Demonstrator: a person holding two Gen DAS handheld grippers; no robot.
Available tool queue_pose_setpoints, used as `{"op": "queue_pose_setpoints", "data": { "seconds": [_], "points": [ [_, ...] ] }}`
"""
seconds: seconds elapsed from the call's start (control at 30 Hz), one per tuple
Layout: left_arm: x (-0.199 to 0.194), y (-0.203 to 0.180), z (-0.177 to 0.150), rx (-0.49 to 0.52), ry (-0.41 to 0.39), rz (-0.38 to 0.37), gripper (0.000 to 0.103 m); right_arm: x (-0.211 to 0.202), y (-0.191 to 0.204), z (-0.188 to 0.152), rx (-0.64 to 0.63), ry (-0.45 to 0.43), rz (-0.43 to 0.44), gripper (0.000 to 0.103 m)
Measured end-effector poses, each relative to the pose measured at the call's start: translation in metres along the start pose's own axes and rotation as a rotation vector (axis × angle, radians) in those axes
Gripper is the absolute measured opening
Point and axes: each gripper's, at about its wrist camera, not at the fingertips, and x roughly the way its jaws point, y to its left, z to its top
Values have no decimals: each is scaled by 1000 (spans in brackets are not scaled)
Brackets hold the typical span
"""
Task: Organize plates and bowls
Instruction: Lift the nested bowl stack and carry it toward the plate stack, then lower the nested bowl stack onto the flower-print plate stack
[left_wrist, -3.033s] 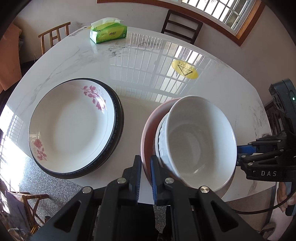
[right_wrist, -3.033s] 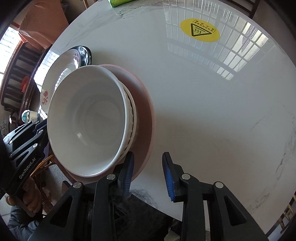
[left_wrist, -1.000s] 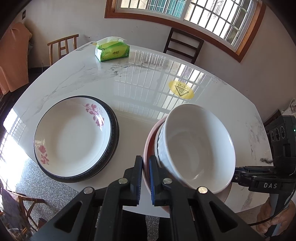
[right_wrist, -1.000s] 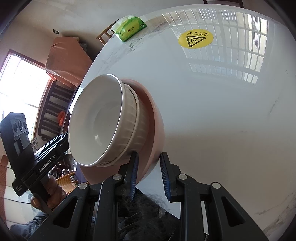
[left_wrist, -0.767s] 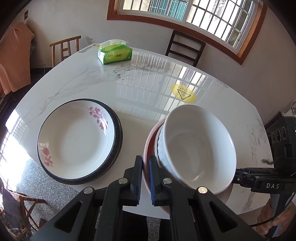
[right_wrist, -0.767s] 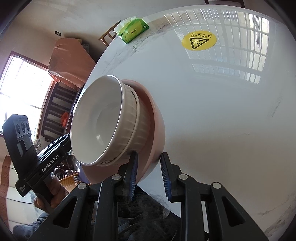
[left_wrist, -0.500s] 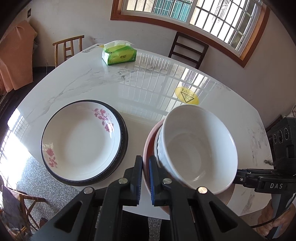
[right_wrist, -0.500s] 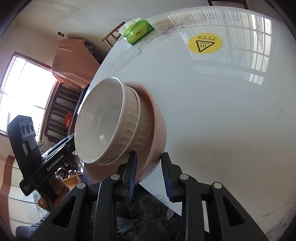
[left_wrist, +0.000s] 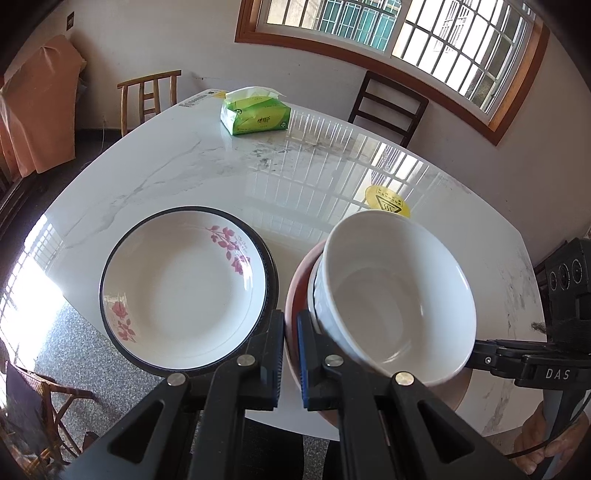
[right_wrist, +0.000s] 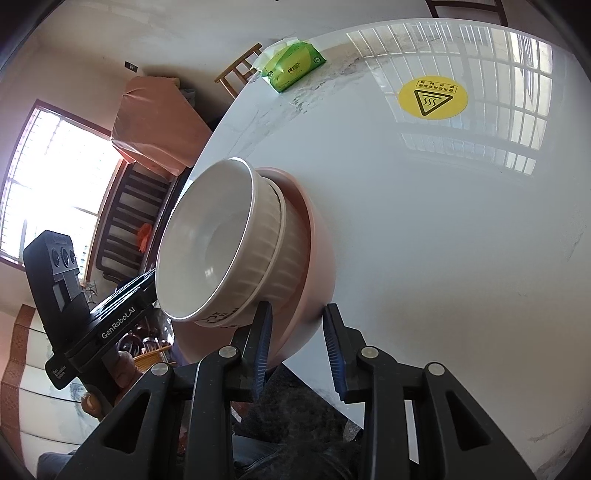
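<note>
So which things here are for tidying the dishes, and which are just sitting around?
For the job: white bowl, pink bowl under it, flowered plate, black-rimmed plate beneath, left tool, right tool.

Just lying about: tissue pack, yellow warning sticker, chairs.

Right gripper (right_wrist: 297, 343) grips pink bowl (right_wrist: 317, 258) holding white bowls (right_wrist: 221, 243).

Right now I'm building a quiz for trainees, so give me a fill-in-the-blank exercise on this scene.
1. The white bowl sits nested inside a ____ bowl.
2. The floral plate rests on a plate with a ____ rim.
3. The left gripper is shut on the rim of the ____ bowl.
4. The tissue pack at the table's far edge is ____.

Missing words: pink; black; pink; green
</note>
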Motion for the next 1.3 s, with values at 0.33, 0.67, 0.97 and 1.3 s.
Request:
{"op": "queue_pose_setpoints", "data": {
  "seconds": [0.33,0.67,0.97,1.3],
  "points": [
    [-13,22,11,-34,-26,24,5,4,21,11,-39,-2,22,31],
    [-20,48,22,-77,-42,46,13,11,47,21,-86,4,47,38],
    [-8,68,28,-95,-51,78,12,44,47,34,-41,63,60,38],
    [2,92,32,-167,-20,27,13,65,63,39,-40,113,125,41]
  ]
}}
